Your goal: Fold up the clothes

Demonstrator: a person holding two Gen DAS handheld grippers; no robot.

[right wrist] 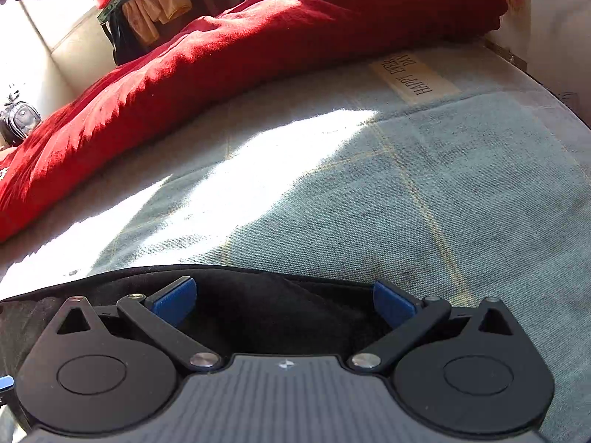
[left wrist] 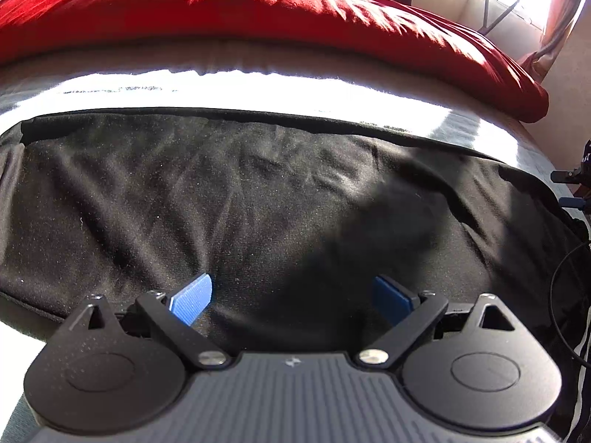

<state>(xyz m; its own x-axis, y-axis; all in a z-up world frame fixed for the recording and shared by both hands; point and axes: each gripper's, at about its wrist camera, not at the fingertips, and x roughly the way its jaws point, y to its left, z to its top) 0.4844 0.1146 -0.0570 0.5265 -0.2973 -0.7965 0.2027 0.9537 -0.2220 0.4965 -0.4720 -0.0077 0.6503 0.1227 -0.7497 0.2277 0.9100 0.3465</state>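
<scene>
A black garment [left wrist: 229, 199] lies flat on the grey-blue bedcover [left wrist: 258, 88], folded into a wide band. My left gripper [left wrist: 293, 297] hovers low over its near part, jaws wide open and empty, blue pads [left wrist: 194, 297] apart. In the right wrist view the same black garment [right wrist: 273, 306] shows only as an edge under my right gripper [right wrist: 284, 301], which is also wide open with the cloth's edge lying between its fingers. A red garment [left wrist: 258, 11] lies spread beyond the black one, and shows in the right view [right wrist: 258, 44] too.
The grey-blue bedcover [right wrist: 406, 192] has a "HAPPY EVERY DAY" label [right wrist: 410, 74] far right. Sunlight falls across it. Clothes hang on a rack [right wrist: 147, 11] by the wall; a backpack [right wrist: 18, 122] sits at far left. The bed's right edge [left wrist: 554, 170] meets part of the other gripper.
</scene>
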